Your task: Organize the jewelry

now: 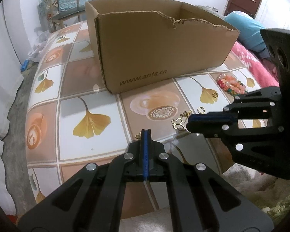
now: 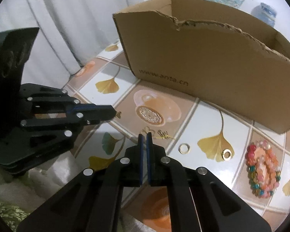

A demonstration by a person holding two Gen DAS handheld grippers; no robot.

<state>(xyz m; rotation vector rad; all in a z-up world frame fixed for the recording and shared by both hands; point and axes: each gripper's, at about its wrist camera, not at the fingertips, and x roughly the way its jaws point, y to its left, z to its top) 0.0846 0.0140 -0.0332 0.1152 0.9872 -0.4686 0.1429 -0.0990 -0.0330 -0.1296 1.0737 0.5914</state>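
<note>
table (image 1: 71, 89): covered by a tiled-pattern cloth with ginkgo leaves and coffee-cup prints
cardboard box (image 1: 154, 58): open-topped, torn front rim, stands toward the far side
bead bracelets (image 2: 261, 170): pink, red and green, heaped together right of the box front
rings (image 2: 184, 148): two gold, apart, between bracelets and charms
butterfly charm (image 1: 178, 124): gold, near the table's front edge
small gold pieces (image 2: 164, 134): clustered just beside the butterfly charm
</note>
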